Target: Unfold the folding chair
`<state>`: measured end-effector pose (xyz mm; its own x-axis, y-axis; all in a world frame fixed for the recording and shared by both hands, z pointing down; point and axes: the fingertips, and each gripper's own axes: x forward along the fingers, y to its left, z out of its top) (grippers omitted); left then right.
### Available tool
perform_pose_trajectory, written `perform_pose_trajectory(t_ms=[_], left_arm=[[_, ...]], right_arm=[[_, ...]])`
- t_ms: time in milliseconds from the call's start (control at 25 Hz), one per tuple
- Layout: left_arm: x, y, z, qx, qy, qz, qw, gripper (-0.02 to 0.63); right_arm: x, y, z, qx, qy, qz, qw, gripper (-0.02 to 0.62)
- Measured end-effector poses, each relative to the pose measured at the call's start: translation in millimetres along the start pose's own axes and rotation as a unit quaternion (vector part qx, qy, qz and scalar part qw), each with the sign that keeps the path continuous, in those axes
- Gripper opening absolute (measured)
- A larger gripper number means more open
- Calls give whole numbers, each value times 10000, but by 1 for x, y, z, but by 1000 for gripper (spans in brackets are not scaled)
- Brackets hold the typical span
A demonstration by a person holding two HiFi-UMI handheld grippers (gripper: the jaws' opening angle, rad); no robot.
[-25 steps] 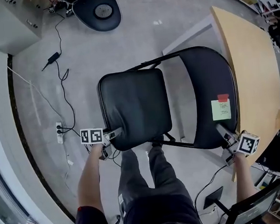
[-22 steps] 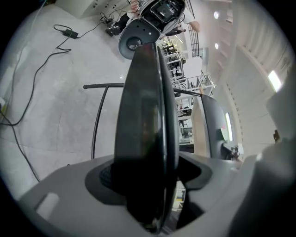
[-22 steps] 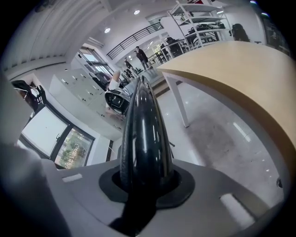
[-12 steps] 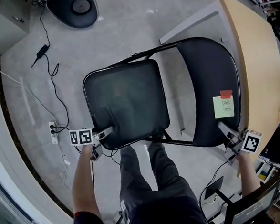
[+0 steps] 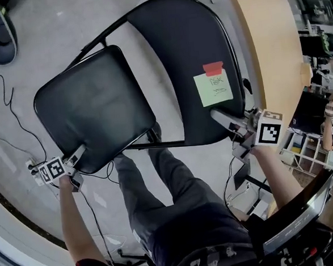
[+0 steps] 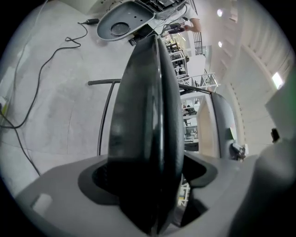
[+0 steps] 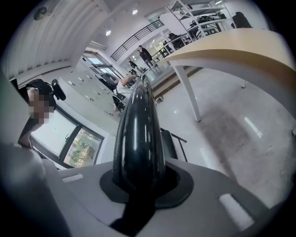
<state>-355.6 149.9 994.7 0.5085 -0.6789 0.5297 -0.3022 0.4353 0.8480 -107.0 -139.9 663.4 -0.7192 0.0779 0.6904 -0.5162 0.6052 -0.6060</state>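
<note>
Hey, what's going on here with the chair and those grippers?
A person with two handheld grippers is unfolding a black folding chair. The right gripper is clamped on the rim of the backrest, near a green sticky note. The left gripper has the edge of the seat between its jaws, which are opening.

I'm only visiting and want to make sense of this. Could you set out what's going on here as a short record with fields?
Object: black folding chair, beside a wooden table
Chair state: seat and backrest spread apart
Left gripper: jaws opening, with the seat's edge between them
Right gripper: shut on the backrest's edge
Extras: green sticky note with a red tab above it, on the backrest
</note>
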Motion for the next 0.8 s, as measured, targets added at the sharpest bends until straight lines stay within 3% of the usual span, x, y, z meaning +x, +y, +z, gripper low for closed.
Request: perform_pose_trajectory(t_ms=[240,360,520,680,800], left_arm=[[17,9,5,10,-283,168,9995,428],[25,7,6,-50,-163,105,9998,433],[8,11,3,-171,-84,444,9988,469],[-28,17,5,-425,-496,963,9932,466],[-53,-7,23,-522,-906,1001,9895,460]], right_arm=[[3,1,-2,-90,-17,-81,9999,67],[-1,-1,-1,-76,-38,-157,9998,67],[-2,0,-2,-78,-81,-198,9997,67],[-1,-1,-2,-117,-136,-163,9997,71],[1,-4,1,-125,-253,-135,9995,78]])
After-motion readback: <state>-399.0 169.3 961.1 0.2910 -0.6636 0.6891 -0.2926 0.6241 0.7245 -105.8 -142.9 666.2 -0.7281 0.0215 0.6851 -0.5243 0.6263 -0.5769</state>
